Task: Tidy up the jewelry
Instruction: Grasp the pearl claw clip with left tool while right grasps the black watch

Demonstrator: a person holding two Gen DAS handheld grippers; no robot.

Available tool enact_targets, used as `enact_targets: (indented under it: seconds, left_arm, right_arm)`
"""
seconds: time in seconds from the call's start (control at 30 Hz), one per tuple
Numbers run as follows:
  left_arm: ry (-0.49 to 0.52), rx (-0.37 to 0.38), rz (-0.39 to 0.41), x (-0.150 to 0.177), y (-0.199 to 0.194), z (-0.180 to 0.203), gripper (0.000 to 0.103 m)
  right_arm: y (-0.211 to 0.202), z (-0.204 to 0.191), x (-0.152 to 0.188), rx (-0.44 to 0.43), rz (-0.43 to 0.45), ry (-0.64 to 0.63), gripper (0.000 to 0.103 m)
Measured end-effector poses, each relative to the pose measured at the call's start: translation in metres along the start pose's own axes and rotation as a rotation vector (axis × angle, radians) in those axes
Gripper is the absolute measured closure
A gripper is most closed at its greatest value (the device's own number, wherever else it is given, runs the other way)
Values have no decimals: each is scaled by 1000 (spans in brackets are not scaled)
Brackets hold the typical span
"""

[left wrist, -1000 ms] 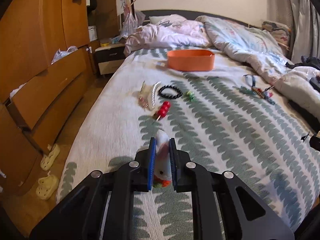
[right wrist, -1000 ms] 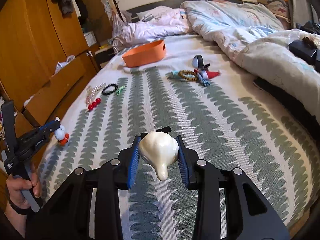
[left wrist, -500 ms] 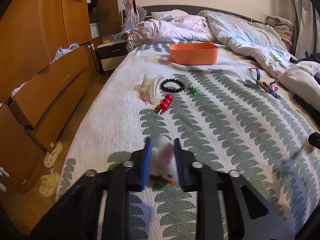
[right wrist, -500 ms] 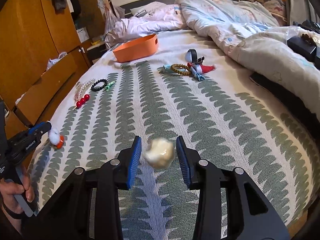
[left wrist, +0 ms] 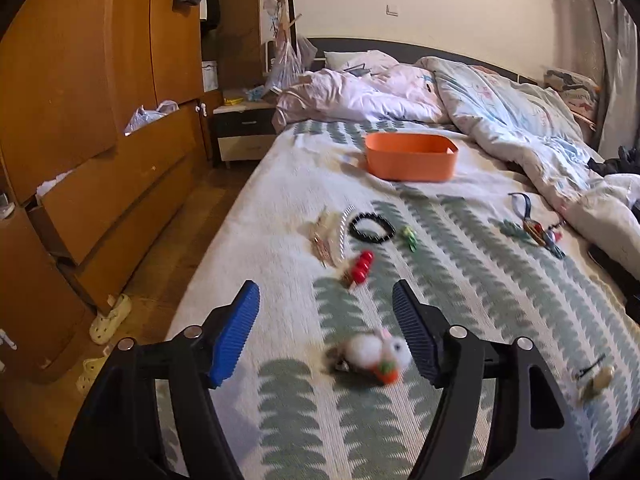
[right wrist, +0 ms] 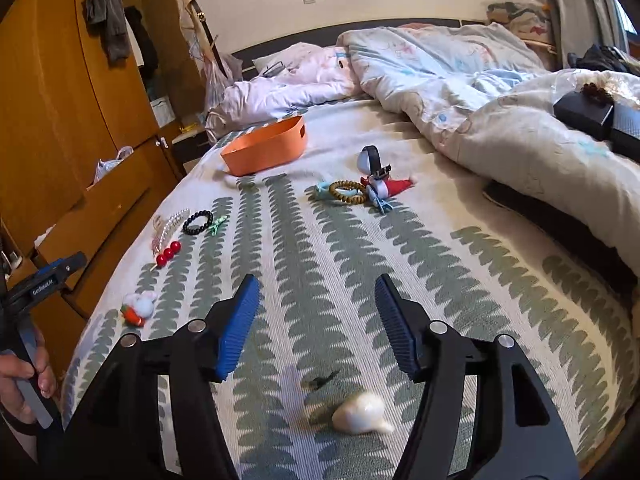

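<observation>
Orange bin (left wrist: 411, 157) far; bracelets, clips between; both grippers' fingers wide, just opened, empty.

Soft, even indoor light; fisheye bending at edges; near items motion-blurred; faint shadows.

The fluffy white bunny clip (left wrist: 378, 354) lies on the leaf-patterned bed cover (left wrist: 460, 280), close to the near edge. Farther back lie the red bead pick (left wrist: 362, 266) and the black bead bracelet (left wrist: 372, 229). The orange plastic tub (left wrist: 410, 156) sits behind them. The cream shell-shaped clip (right wrist: 362, 418) lies right of the bunny clip.
</observation>
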State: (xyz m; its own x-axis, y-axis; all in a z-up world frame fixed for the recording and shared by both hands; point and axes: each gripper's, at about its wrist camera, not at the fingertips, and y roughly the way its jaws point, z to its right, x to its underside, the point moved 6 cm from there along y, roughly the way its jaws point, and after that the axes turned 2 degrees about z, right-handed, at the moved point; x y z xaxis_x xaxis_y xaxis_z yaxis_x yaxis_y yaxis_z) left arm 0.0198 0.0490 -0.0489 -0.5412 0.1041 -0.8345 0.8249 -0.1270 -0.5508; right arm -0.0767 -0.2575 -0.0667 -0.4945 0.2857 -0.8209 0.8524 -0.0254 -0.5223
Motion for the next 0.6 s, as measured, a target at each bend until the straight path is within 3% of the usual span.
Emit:
enact_targets:
  seconds: [0.3, 0.6]
  left_arm:
    - [63, -21, -27, -35, 33, 3, 31]
    - [50, -2, -110, -64, 92, 2, 31]
  right_arm:
    - [14, 3, -42, -5, 13, -27, 40]
    - [79, 42, -93, 42, -79, 14, 40]
